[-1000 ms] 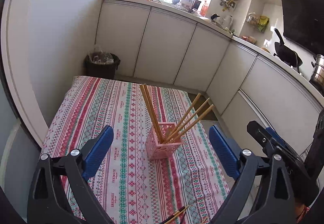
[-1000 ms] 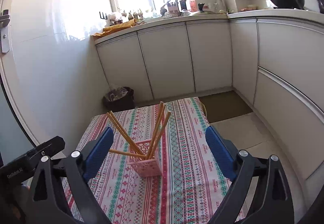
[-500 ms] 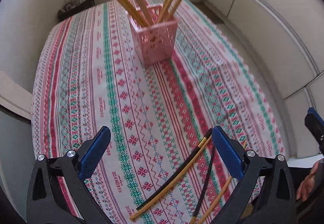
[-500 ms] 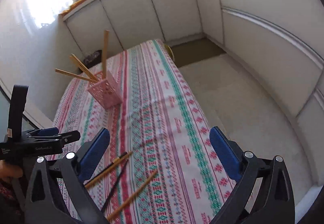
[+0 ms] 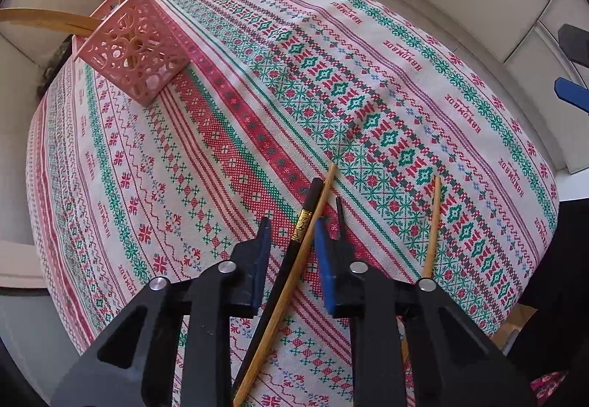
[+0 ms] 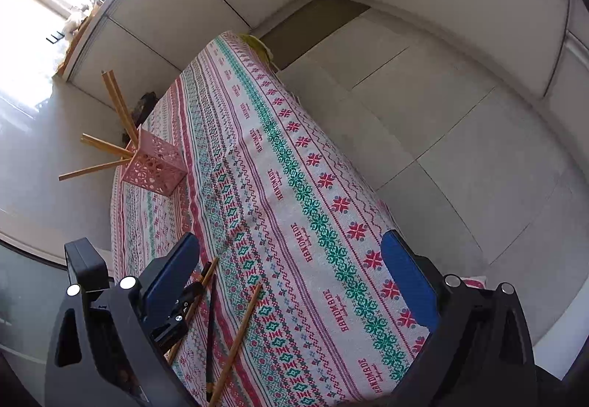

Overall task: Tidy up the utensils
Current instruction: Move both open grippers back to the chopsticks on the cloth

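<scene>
Left wrist view: the left gripper [image 5: 292, 241] points steeply down at the desk [image 5: 228, 134], which is covered by a patterned cloth. Its jaws have just been closing and now stand narrow, with a gap still visible on each side of the two sticks between them. Between the blue pads [image 5: 325, 259] lie a black chopstick [image 5: 302, 223] with a gold band and a bamboo chopstick [image 5: 291, 281], side by side and flat on the cloth. The pads do not visibly press on either stick, so the gripper reads as not yet clenched. A second black chopstick [image 5: 339, 213] lies just right of the right pad, mostly hidden behind it. Another bamboo chopstick [image 5: 432, 223] lies further right, apart from the rest. A pink perforated holder [image 5: 136, 57] stands at the far left of the desk with several bamboo sticks [image 5: 44, 16] leaning out of it.

Right wrist view: the right gripper [image 6: 291, 281] is tilted downward over the near edge of the desk, its jaws spread wide with nothing between them but cloth. The left gripper's tip [image 6: 180, 311] appears at lower left, set over the paired chopsticks. A black chopstick [image 6: 210, 329] and a bamboo chopstick [image 6: 239, 340] lie loose on the cloth beside it. The pink holder [image 6: 154, 167] stands at the far left of the desk, well apart from both grippers.
</scene>
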Available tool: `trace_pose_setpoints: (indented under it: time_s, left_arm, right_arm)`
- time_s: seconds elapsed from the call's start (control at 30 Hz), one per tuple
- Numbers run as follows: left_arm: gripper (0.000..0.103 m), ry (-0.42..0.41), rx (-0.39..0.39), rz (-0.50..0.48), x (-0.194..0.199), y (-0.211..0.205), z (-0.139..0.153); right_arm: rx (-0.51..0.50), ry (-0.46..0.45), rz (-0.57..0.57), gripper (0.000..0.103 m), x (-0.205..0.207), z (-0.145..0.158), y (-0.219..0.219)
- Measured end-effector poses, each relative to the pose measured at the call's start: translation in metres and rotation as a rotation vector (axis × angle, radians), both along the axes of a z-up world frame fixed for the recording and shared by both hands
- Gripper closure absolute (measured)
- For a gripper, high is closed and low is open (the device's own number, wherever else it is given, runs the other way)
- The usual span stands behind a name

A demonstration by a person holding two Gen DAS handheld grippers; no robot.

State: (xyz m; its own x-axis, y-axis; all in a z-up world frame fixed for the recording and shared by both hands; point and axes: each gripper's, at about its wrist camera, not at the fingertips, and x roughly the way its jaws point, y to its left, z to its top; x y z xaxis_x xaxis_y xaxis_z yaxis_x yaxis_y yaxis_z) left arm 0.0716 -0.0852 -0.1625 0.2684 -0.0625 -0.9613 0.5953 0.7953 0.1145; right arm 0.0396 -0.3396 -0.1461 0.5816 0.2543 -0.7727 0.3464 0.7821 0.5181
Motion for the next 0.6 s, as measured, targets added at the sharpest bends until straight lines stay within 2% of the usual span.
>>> trace_pose_setpoints:
  time_s: [0.17,0.37,0.47,0.6]
  left_arm:
    - [0.088,0.019,-0.046,0.003,0.009,0.006,0.007]
    - [0.088,0.027,-0.031,0.054,0.029,0.003,-0.006]
    - [0.087,0.017,-0.028,0.049,0.033,0.002,-0.004]
    - [0.085,0.035,-0.088,-0.008,0.032,-0.007,0.011]
  right_arm:
    - [-0.001,-0.001,0.029,0.007,0.004,-0.001,0.006]
    - [-0.01,0.005,0.046,0.007,0.006,-0.003,0.011]
    - [-0.007,0.011,0.04,0.007,0.008,-0.005,0.008]
    - [0.007,0.017,0.038,0.007,0.009,-0.007,0.006]
